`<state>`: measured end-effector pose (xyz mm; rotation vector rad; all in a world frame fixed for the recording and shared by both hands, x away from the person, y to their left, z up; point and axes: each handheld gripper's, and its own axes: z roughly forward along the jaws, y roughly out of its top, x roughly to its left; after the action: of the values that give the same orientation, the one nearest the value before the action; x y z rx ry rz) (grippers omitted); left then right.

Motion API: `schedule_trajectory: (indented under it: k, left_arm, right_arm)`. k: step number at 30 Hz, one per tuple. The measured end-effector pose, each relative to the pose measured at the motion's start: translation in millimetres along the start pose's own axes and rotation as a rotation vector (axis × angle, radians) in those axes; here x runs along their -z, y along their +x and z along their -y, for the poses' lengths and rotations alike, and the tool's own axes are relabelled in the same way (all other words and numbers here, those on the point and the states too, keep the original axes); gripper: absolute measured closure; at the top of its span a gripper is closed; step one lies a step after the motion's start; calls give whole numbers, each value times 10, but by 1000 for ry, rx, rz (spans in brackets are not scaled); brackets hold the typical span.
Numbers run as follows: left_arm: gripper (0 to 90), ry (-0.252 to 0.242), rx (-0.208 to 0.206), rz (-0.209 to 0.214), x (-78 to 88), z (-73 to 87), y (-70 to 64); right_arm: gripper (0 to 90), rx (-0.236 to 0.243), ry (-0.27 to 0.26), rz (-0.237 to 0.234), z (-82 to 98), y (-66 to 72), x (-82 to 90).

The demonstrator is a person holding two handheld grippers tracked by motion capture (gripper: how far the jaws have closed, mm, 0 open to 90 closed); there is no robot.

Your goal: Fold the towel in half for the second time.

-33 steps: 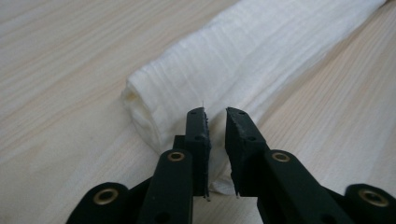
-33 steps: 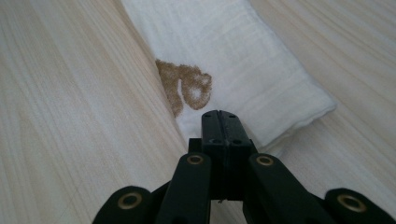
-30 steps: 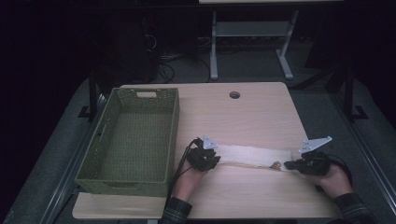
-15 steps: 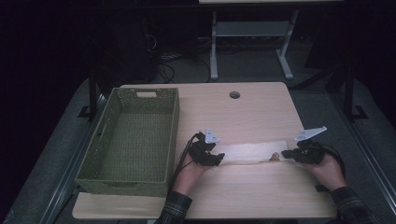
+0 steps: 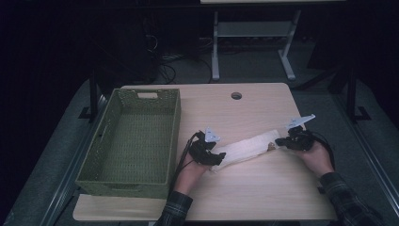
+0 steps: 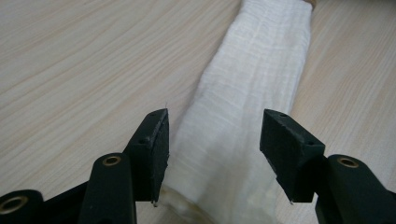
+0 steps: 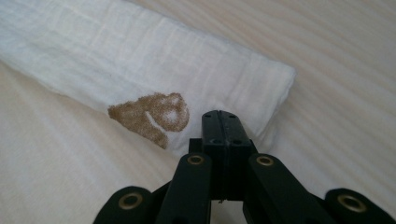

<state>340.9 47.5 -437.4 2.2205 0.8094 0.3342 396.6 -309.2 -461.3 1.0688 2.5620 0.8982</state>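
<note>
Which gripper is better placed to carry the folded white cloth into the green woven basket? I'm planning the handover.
Probably the right gripper: its jaws are shut on the end of the folded white cloth. The left gripper sits nearer the green woven basket, but its jaws have just been opening, and the cloth lies loose between them.

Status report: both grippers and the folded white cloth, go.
Left gripper open, jaws just opened, cloth between them unpressed. Right gripper shut on cloth's end. Basket off to left, nothing blocking.

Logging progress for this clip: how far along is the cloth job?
Done: the white cloth lies folded into a long strip. In hand: the right gripper is shut on its end; the left gripper has just opened around the other. Left, probably: moving it into the empty green basket.
</note>
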Motion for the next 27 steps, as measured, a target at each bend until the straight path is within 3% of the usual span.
schedule_trajectory:
  k: [12, 15, 18, 22, 27]
  left_arm:
    - [453, -4, 15, -7, -37, -8, 34]
    - [524, -23, 27, -23, -38, -11, 57]
    - [681, -31, 40, -43, -66, -19, 105]
    - [871, 0, 57, -46, -153, -29, 181]
    - [896, 54, 45, -25, -271, -6, 192]
  right_arm:
    - [884, 11, -17, 3, -230, -148, -193]
    - [756, 5, -31, 3, -221, -131, -143]
    - [652, -3, -73, 0, -209, -117, -67]
    - [509, -14, -87, 12, -197, -81, -9]
    - [416, -13, -101, 14, -176, -72, 32]
